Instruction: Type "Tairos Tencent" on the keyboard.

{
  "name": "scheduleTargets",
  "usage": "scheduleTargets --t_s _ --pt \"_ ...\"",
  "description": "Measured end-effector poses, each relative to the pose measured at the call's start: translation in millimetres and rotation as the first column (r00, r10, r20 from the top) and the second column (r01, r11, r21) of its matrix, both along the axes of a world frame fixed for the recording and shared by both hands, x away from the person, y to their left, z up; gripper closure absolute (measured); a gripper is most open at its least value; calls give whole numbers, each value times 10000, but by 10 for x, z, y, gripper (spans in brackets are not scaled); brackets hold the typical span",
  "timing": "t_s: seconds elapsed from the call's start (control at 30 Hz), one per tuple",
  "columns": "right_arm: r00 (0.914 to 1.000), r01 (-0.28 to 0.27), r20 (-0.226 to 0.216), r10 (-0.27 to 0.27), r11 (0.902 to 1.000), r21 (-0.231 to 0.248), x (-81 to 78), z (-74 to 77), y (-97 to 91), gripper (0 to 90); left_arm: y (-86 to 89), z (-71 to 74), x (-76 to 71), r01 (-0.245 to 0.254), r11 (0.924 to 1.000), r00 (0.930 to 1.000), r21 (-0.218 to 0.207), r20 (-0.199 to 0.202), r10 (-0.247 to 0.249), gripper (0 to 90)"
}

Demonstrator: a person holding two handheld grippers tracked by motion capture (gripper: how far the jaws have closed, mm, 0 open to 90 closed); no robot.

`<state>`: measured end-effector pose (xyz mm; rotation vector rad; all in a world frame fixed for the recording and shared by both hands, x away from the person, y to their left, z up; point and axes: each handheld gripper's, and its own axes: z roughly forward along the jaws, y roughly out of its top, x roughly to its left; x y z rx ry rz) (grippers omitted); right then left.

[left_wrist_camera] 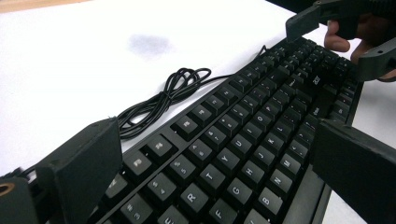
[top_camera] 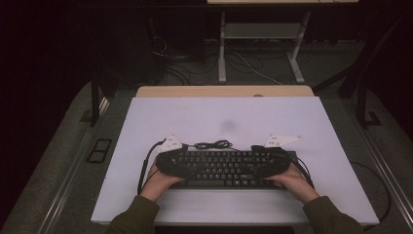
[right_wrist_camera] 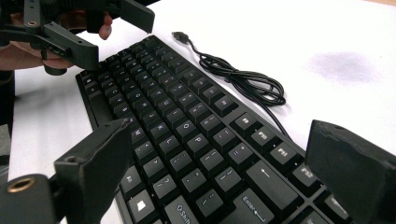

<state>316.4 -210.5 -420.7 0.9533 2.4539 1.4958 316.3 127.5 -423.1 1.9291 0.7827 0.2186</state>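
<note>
Worktop (top_camera: 146,117), white and broad, carries a black keyboard (top_camera: 229,168) near its front edge, lying flat and square to it. Its cable (top_camera: 213,144) sits bundled just behind. The left gripper (left_wrist_camera: 219,154) and right gripper (right_wrist_camera: 233,172) straddle the keyboard's two ends, jaws spread wide and released, gripping nothing. Judging by this, the grasp is lined up but not closed; any lifting or moving remains undone.

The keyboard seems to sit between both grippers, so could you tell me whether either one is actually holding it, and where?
Nothing is held. Both the left gripper and right gripper are open, straddling opposite ends of the keyboard.
</note>
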Motion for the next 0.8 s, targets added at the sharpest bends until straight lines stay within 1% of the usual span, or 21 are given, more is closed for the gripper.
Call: scheduleTargets --t_s 0.1,0.3,0.33,0.37,0.43,0.5,0.63,0.8 --pt "10000 -25 -13 25 10000 7 16 -4 28 79 -38 -1 30 46 10000 10000 57 8 -46 18" --pt "9996 -245 -113 243 9995 -201 39 -23 61 90 -108 -16 53 97 9999 9999 95 57 -98 18" --pt "9995 -305 -127 302 9993 -218 38 -25 61 144 -110 -19 50 95 9998 9999 150 77 -96 18" --pt "9992 -396 -105 393 9987 -322 33 -31 68 147 -109 -21 48 98 9998 9999 173 93 -99 18" --pt "9989 -454 -148 449 9983 -353 28 -37 76 153 -111 -25 46 109 9998 9999 138 88 -110 18" --pt "9984 -557 -123 552 9972 -501 17 -48 90 177 -111 -24 41 119 9998 9999 171 97 -121 18" --pt "9973 -713 -196 702 9951 -682 -2 -65 110 253 -101 -22 40 110 9997 9999 226 101 -112 18" --pt "9960 -877 -235 860 9926 -840 -12 -85 107 381 -105 -31 34 145 9996 9999 227 87 -147 18"
